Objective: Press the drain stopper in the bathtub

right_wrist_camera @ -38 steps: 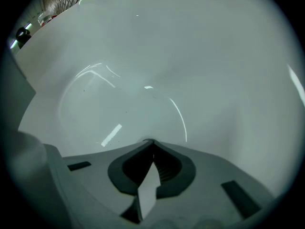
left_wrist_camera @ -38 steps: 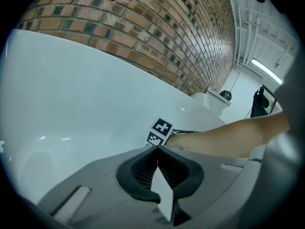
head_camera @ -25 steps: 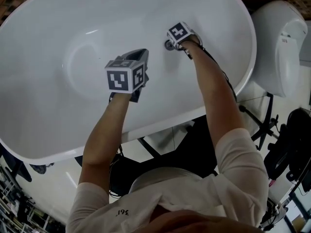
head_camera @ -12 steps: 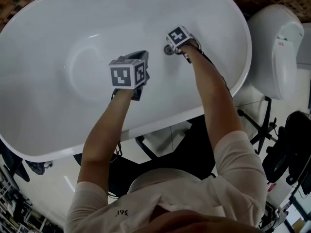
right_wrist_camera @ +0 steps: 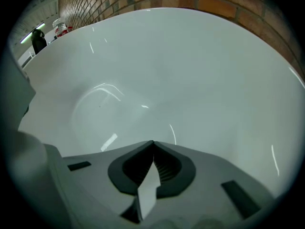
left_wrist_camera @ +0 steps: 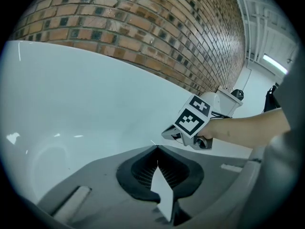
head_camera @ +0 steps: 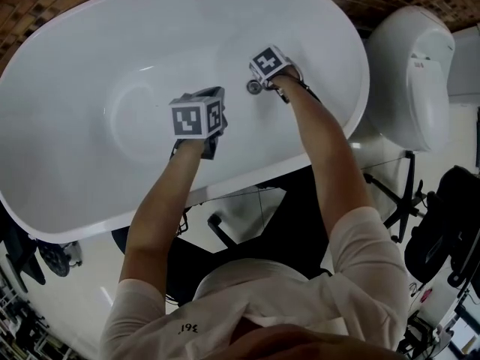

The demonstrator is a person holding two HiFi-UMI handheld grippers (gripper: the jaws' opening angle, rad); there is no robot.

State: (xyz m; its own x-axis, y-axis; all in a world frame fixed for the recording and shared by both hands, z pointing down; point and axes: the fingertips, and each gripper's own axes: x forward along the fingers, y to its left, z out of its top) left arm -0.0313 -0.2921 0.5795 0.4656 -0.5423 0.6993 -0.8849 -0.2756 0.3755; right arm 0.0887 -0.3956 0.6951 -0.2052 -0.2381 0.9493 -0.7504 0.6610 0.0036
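Note:
A white oval bathtub (head_camera: pixel 90 201) fills the head view. Its small round chrome drain stopper (head_camera: pixel 253 87) sits on the tub floor toward the right end. My right gripper (head_camera: pixel 259 79) is shut, its tip right at the stopper; I cannot tell whether they touch. In the right gripper view the shut right gripper (right_wrist_camera: pixel 153 142) points along the smooth tub floor, and the stopper is hidden. My left gripper (head_camera: pixel 216 94) hovers shut over the middle of the tub, left of the stopper. In the left gripper view the shut left gripper (left_wrist_camera: pixel 157 148) faces the right gripper's marker cube (left_wrist_camera: pixel 193 120).
A white toilet-like fixture (head_camera: pixel 412 73) stands right of the tub. Brick surface (head_camera: pixel 45 6) runs behind the tub's far rim. Black stand legs (head_camera: pixel 401 193) and dark gear lie on the floor near the tub's near side.
The head camera has shifted, so the tub sits lower and further left in view. Both grippers keep about the same places in the tub, the right one by the stopper.

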